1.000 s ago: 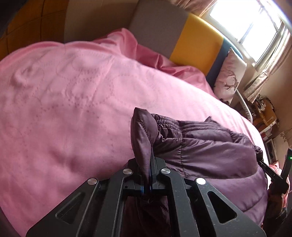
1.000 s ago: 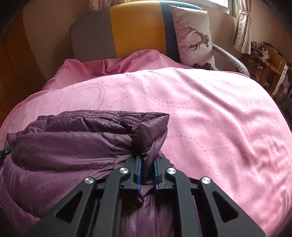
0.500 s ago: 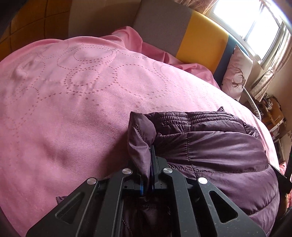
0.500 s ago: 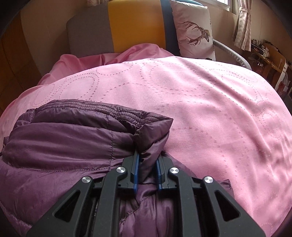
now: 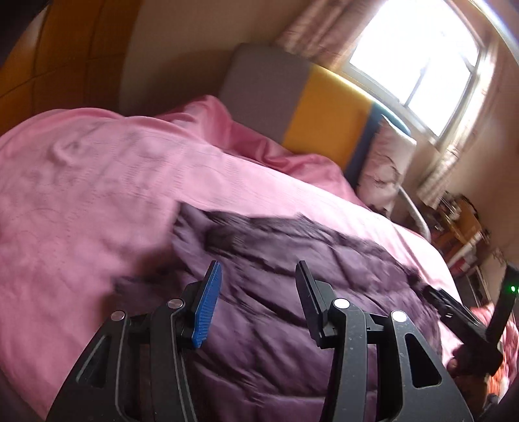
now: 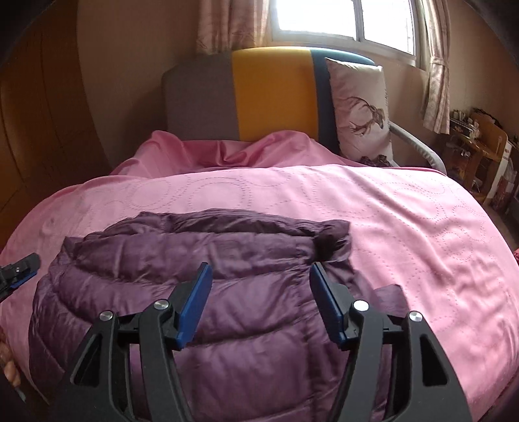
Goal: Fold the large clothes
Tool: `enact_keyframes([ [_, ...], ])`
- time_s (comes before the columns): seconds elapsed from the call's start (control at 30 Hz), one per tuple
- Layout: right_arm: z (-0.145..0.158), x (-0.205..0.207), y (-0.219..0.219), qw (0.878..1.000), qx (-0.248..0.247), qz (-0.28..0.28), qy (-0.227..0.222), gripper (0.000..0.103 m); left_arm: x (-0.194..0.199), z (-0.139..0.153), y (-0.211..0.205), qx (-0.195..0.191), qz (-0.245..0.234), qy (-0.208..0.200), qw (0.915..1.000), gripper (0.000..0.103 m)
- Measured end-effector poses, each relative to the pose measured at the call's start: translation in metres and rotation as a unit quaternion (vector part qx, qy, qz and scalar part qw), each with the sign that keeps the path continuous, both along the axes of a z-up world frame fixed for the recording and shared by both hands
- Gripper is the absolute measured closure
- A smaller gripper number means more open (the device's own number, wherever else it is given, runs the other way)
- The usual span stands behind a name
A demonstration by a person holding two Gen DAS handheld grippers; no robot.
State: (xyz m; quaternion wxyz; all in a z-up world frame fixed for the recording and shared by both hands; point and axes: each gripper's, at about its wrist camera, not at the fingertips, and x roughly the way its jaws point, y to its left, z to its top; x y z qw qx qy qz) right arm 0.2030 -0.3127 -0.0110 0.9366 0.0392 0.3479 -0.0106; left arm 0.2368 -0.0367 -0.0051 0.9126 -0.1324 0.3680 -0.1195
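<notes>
On my left gripper (image 5: 258,282) the fingers (image 5: 207,302) stood apart and were opening, w/ nothing pinched between them; only the purple jacket (image 5: 292,324) showed through the gap, lying below. That view was blurred, so fine detail I could not read. On my right gripper (image 6: 259,285) the fingers (image 6: 194,302) were also spread and opening, w/ empty space between the blue pads, and the jacket lay just under and in front of them, not pressed by either pad.

The jacket was folded on the bed, on the pink bedspread (image 6: 405,211), w/ its upper layer doubled over and a thick rolled edge at the far side. In the right view it sat at the near left part of the bed, and the tip of the left gripper appeared at the left edge, beside the jacket. In the left view the right gripper appeared at the right edge.

Behind the bed stood a headboard (image 6: 272,94) in grey, yellow and dark blue. A pillow w/ a deer print (image 6: 360,110) leaned against it at the right. A window (image 6: 343,16) w/ curtains was above.
</notes>
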Motion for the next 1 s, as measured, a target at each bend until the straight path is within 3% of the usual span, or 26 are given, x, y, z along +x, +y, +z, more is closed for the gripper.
enact_keyframes([
  [0.17,-0.029,0.0,0.036,0.998,-0.054,0.012,0.005,0.039,-0.012,-0.029,-0.048,0.018,-0.046,0.021,0.9986,0.057],
  [0.33,-0.052,0.006,0.036,0.999,-0.047,0.01,0.018,0.038,-0.004,-0.062,-0.053,0.026,-0.048,0.043,0.9976,0.056],
  [0.47,-0.071,0.011,0.036,0.999,-0.043,0.01,0.022,0.038,-0.003,-0.074,-0.054,0.037,-0.052,0.033,0.9974,0.056],
  [0.6,-0.079,0.014,0.031,0.999,-0.026,0.012,0.026,0.038,-0.006,-0.083,-0.045,0.028,-0.049,0.028,0.998,0.067],
  [0.73,-0.073,0.013,0.032,0.999,-0.029,0.014,0.037,0.038,-0.007,-0.079,-0.044,0.028,-0.046,0.037,0.9979,0.067],
  [0.8,-0.062,0.007,0.022,0.999,0.0,0.02,0.047,0.035,-0.009,-0.069,-0.042,0.026,-0.035,0.047,0.9979,0.067],
  [1.0,-0.037,-0.03,-0.018,0.999,0.031,-0.014,0.02,0.03,-0.034,-0.036,-0.057,0.026,-0.039,0.005,0.9989,0.062],
])
